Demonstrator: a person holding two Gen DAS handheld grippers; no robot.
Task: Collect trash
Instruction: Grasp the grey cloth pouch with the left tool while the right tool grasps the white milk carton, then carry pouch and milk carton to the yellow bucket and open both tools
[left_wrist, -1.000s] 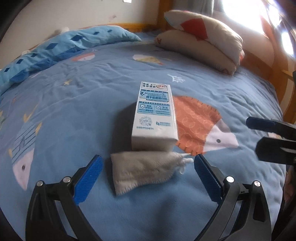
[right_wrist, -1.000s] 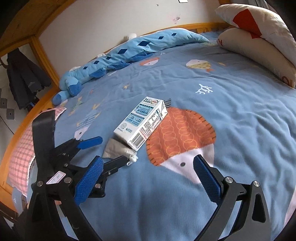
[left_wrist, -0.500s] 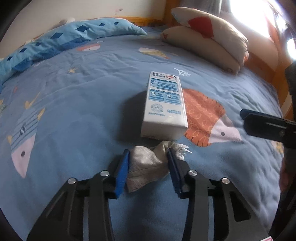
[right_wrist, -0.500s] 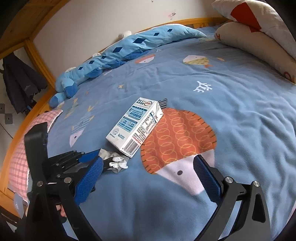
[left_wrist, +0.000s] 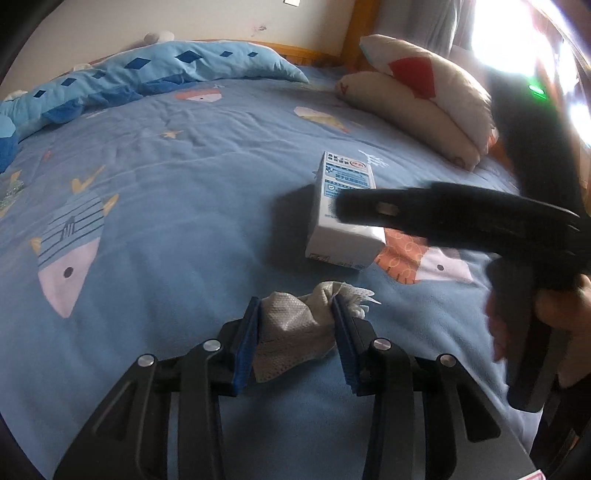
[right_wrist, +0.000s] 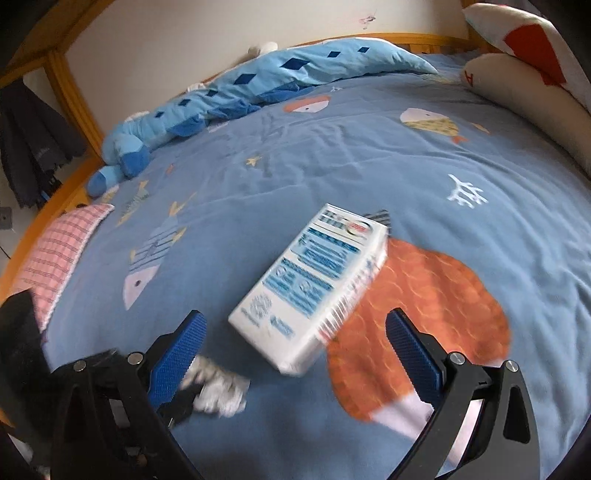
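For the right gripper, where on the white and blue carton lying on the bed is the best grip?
Probably across the long side faces of the white and blue carton, near its close end, approaching from above. It lies flat on the blue blanket, and the open right gripper looks wide enough to straddle that narrow width.

Left tongs (left_wrist: 297, 332) clamped; right tongs (right_wrist: 295, 343) spread.

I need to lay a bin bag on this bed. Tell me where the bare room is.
Free: the wide stretch of blue fish-print blanket between the long blue plush toy and the white-and-blue carton; also the patch right of the carton, below the cream pillows. Crowded: around the carton, where the crumpled grey wipe and both grippers meet.
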